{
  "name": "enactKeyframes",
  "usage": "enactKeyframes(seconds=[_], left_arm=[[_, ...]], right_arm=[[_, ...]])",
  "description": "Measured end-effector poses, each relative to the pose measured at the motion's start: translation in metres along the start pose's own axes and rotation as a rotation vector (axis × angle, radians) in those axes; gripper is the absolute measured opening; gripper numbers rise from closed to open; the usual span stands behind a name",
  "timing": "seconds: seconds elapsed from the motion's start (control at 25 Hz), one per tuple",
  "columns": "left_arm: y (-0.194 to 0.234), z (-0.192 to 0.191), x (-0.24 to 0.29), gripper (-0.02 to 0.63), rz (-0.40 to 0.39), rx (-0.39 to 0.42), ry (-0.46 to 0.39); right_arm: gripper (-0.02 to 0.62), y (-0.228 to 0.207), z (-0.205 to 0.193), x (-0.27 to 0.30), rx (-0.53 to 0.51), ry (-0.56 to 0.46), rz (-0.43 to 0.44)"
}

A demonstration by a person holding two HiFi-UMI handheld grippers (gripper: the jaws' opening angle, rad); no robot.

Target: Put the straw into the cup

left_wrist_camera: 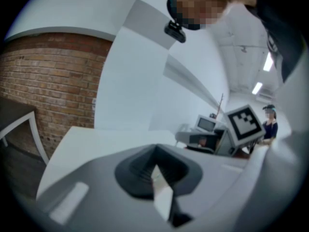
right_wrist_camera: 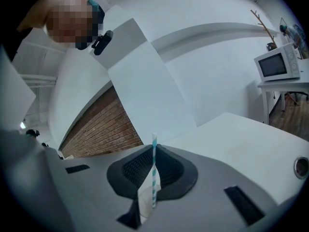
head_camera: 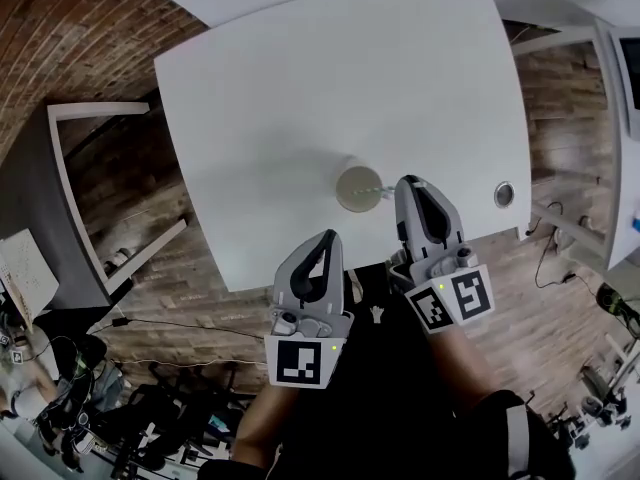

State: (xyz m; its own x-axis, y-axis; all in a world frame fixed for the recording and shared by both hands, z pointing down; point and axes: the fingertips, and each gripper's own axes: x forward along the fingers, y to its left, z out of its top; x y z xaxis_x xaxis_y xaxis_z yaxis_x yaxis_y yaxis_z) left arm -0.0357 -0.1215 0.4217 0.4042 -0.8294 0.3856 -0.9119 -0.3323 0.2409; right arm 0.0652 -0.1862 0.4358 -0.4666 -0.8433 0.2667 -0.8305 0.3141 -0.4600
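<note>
On the white table [head_camera: 300,88], near its front edge, the cup [head_camera: 355,186] is stood upright. Insertion looks like the step in hand: the teal-striped straw [right_wrist_camera: 154,170] is clamped in the right gripper [head_camera: 413,190] and slanted at the rim. Next it'd need lowering in, then releasing. The left gripper [head_camera: 325,244], jaws pressed together on nothing, is held off the table edge.
</note>
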Motion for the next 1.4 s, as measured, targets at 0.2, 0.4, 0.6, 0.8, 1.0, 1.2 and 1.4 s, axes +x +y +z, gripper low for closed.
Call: enactKeyframes(seconds=[0.2, 0.4, 0.6, 0.8, 1.0, 1.2, 1.4], left_arm=[[-0.002, -0.010, 0.011, 0.005, -0.018, -0.021, 0.028], [0.006, -0.016, 0.017, 0.005, -0.018, -0.043, 0.046], [0.008, -0.018, 0.023, 0.005, -0.024, -0.045, 0.058], [0.011, -0.019, 0.027, 0.004, -0.025, -0.058, 0.059], [0.009, -0.022, 0.025, 0.004, -0.026, -0.063, 0.064], [0.009, -0.022, 0.025, 0.005, -0.026, -0.068, 0.062], [0.010, -0.022, 0.024, 0.005, -0.027, -0.072, 0.062]], right_arm=[[0.018, -0.012, -0.012, 0.005, 0.025, 0.009, -0.028], [0.018, -0.013, -0.024, 0.014, 0.048, 0.023, -0.037], [0.018, -0.013, -0.032, 0.016, 0.053, 0.038, -0.039], [0.018, -0.015, -0.039, 0.019, 0.056, 0.050, -0.045], [0.018, -0.016, -0.041, 0.018, 0.056, 0.055, -0.045], [0.018, -0.019, -0.041, 0.018, 0.049, 0.057, -0.046], [0.020, -0.024, -0.043, 0.017, 0.051, 0.071, -0.053]])
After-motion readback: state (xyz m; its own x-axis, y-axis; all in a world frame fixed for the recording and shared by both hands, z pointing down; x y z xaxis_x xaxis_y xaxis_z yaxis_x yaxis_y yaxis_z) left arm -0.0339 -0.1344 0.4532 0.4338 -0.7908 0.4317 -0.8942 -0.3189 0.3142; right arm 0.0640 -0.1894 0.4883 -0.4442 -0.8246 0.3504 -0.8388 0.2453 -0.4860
